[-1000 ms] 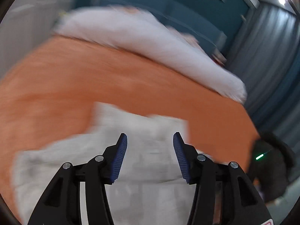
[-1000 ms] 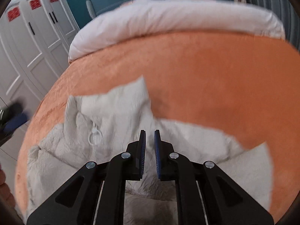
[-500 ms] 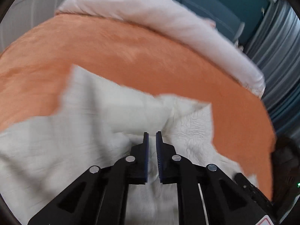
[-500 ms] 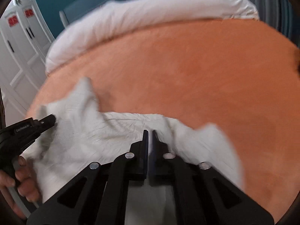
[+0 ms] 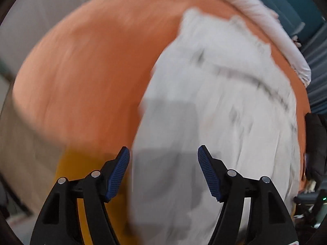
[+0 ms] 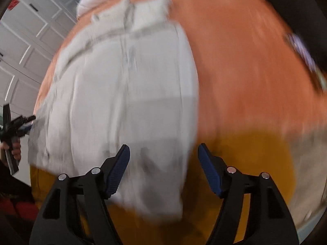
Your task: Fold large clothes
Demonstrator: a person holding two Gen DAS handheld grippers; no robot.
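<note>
A large pale grey garment [image 5: 214, 102] lies spread lengthwise on the orange bed cover [image 5: 92, 61]; both views are blurred by motion. My left gripper [image 5: 163, 157] hangs over the garment's near left edge, its jaws opening and the pads pressing on nothing. In the right wrist view the same garment [image 6: 122, 91] has a centre seam. My right gripper [image 6: 163, 155] is over its near right corner, its jaws opening too, with cloth below them but not pinched. The left gripper [image 6: 26, 120] shows at that view's left edge, held by a hand [image 6: 14, 149].
A white duvet [image 5: 265, 20] runs along the far side of the bed. The yellow bed side [image 6: 255, 163] drops away below the orange cover [image 6: 245, 61]. White wardrobe doors [image 6: 30, 40] stand to the left. A dark object [image 6: 296, 10] lies at the far right.
Half a second ago both grippers were shut on the bunched cloth. Now both stand open nearer the bed's front edge, and the garment lies drawn out long and flat.
</note>
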